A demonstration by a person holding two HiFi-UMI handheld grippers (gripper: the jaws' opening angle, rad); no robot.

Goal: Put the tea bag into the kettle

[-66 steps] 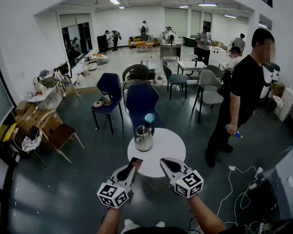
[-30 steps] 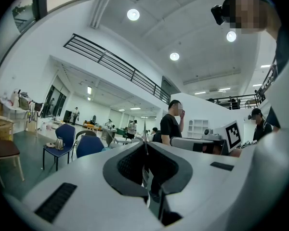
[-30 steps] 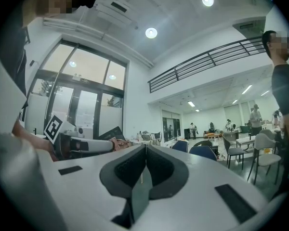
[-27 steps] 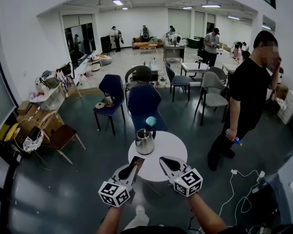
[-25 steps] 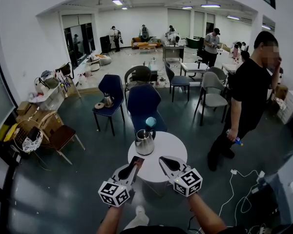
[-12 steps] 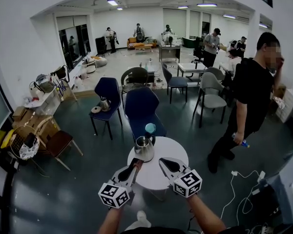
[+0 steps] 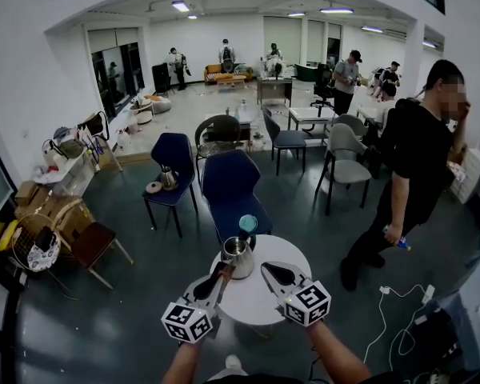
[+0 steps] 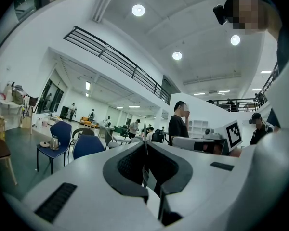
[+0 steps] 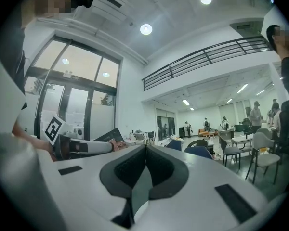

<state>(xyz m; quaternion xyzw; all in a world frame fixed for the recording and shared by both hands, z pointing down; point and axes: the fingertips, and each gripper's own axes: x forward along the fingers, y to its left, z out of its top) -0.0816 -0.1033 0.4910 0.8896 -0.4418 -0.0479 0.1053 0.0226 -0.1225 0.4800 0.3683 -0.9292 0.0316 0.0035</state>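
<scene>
Dark and flat, the tea bag (image 7: pixel 223 267) was pinched edge-on at the tip of the left gripper (image 7: pixel 218 278). The left gripper view showed those jaws pressed onto a thin sliver that stuck up between them. It was not in the kettle yet.

The steel kettle (image 7: pixel 238 258) stood on the far half of the round white table (image 7: pixel 266 296). Compared with a couple of seconds before, the bag had closed in on it. Then it had hung over the near rim of the table, well short of the kettle. At this moment it sat just beside the kettle's body, at about its 7 o'clock, and I could not tell whether the two touched. The table and kettle also lay nearer in the head view, so the person seemed to have stepped in.

By my reading the approach was nearly over, and what remained was to lift the bag over the kettle's mouth and let go. Whether the mouth was uncovered I could not tell from here.

The right gripper (image 7: pixel 270 271) hovered over the table at the kettle's 5 o'clock, its jaws pressed together on nothing. A teal-topped thing (image 7: pixel 247 223) stood just behind the kettle at 12 o'clock, with a blue chair (image 7: pixel 229 184) beyond it. A person in black (image 7: pixel 420 158) stood well apart at 2 o'clock
</scene>
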